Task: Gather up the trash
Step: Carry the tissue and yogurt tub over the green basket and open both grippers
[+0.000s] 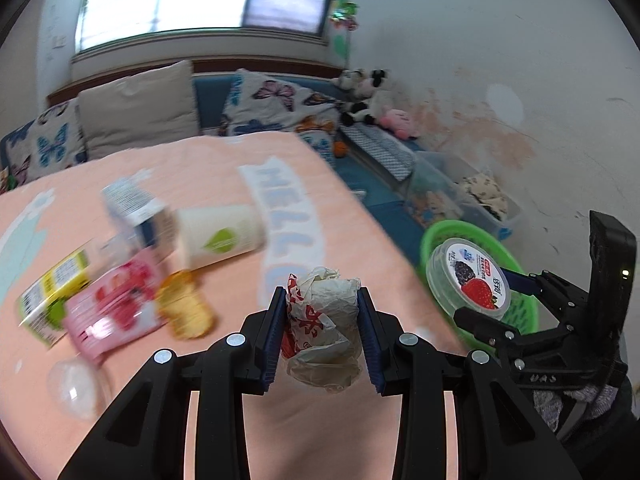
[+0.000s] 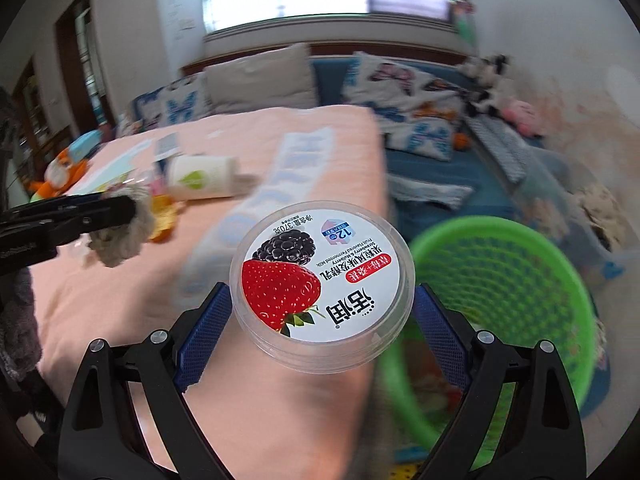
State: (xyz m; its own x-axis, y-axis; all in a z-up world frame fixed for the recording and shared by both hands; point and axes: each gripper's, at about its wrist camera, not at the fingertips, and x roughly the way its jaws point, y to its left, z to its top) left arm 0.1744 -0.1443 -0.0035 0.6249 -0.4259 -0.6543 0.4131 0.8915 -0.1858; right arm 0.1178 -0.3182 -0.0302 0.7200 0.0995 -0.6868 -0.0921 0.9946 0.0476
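Observation:
My left gripper [image 1: 321,324] is shut on a crumpled paper wrapper [image 1: 326,328] with red print, held above the pink bedspread [image 1: 224,184]. My right gripper [image 2: 320,320] is shut on a round clear yogurt tub [image 2: 322,284] with a strawberry and mulberry lid, held beside the bed's right edge, partly over the green basket [image 2: 500,280]. In the left wrist view the tub [image 1: 468,280] and right gripper [image 1: 492,304] sit over the basket [image 1: 520,312]. In the right wrist view the left gripper [image 2: 120,216] shows at left with the wrapper [image 2: 124,232].
On the bedspread lie a white cup [image 1: 220,236], a blue-white carton [image 1: 136,208], a pink packet [image 1: 112,308], a yellow-green box [image 1: 52,292], an orange wrapper [image 1: 184,308] and a clear plastic piece [image 1: 76,388]. Pillows, plush toys and storage bins [image 1: 460,188] stand behind.

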